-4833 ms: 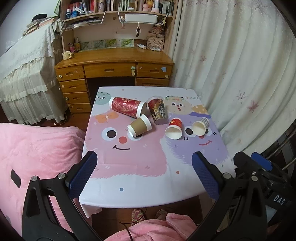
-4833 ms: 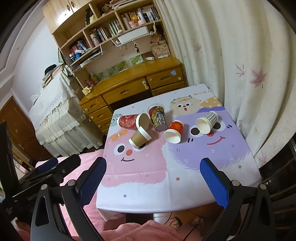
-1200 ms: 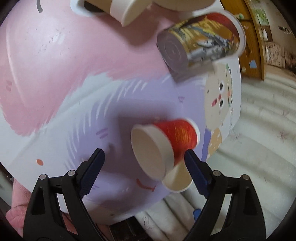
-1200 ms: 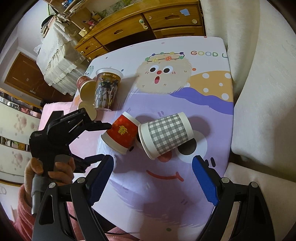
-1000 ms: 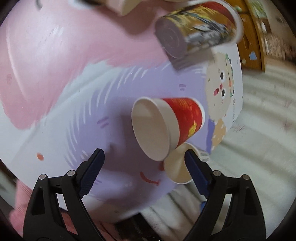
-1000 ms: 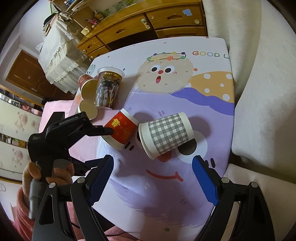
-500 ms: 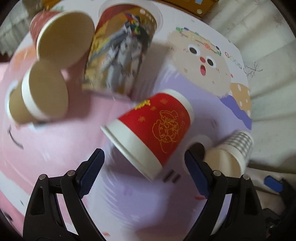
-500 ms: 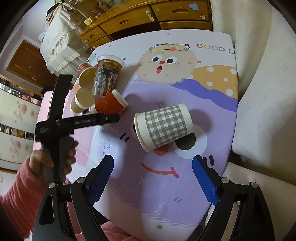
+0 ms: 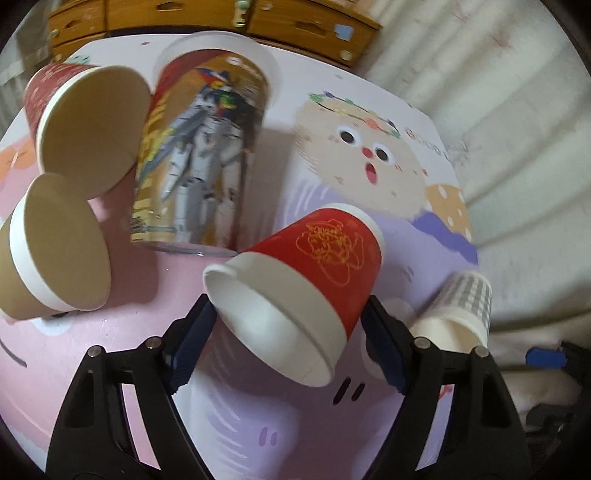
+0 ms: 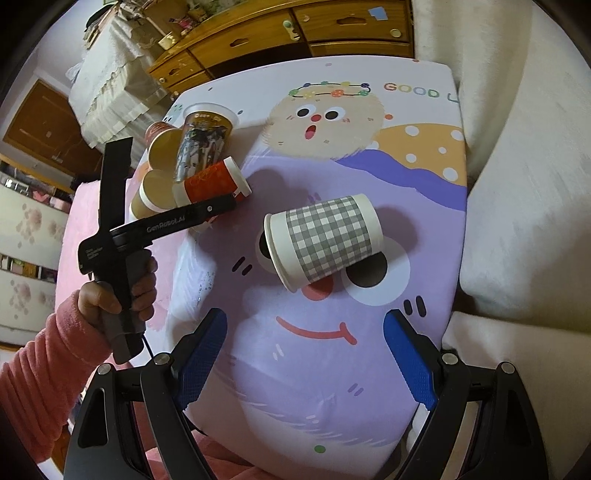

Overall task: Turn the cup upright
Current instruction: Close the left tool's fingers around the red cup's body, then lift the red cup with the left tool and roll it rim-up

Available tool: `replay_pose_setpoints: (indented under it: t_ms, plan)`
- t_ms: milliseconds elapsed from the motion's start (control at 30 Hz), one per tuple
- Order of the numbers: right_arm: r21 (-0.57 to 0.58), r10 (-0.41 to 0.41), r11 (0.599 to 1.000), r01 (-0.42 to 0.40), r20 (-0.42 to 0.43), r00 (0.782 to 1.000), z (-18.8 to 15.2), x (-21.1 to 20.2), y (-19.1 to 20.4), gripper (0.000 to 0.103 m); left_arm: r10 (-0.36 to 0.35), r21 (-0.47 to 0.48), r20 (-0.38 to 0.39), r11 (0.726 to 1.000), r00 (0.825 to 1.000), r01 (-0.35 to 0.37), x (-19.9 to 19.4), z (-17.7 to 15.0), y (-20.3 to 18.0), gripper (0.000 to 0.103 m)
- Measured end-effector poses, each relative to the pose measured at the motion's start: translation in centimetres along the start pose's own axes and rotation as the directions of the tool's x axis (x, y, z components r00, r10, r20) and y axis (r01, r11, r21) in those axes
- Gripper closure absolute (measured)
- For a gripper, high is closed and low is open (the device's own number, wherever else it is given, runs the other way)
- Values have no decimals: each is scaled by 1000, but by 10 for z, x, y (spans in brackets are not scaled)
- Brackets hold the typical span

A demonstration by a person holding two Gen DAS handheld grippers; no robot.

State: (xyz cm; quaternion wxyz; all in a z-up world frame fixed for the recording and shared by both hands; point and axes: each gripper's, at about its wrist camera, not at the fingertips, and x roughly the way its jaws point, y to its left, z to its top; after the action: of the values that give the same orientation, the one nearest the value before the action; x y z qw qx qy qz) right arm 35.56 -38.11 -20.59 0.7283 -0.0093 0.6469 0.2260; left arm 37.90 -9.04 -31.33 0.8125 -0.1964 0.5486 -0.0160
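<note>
Five paper cups point(image 9: 306, 280) on one table point(image 10: 332, 369), two grippers point(image 10: 306, 354), and one wooden dresser point(image 10: 295, 33).

The desk point(image 10: 424, 206) wears a cartoon cloth: a purple smiling face, a beige fuzzy one with a flower crown, pink to one side, and the letters "GOOD" near the far edge. Behind it stands a wooden chest of drawers point(image 10: 332, 29) with round knobs and a blue sticker. Pale curtains point(image 10: 517, 166) with faint leaf prints hang along one side. On the other side a white lace-edged cover point(image 10: 110, 85) drapes some furniture, next to a brown wooden door point(image 10: 44, 122). Pink bedding point(image 10: 77, 229) lies beside the desk.
</note>
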Motion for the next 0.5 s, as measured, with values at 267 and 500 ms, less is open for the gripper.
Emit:
replay_pose_setpoints:
  t_ms: [267,500]
  plan:
    - [133,-90,988,81,65,994,-26,-5,33,15,-108,196,-90,973,990,124,-18,-22,0,29]
    - [411,-100,911,31,148,984,-77,-9,79,15,-198,398,-267,869,943,295,-50,-59,10,30]
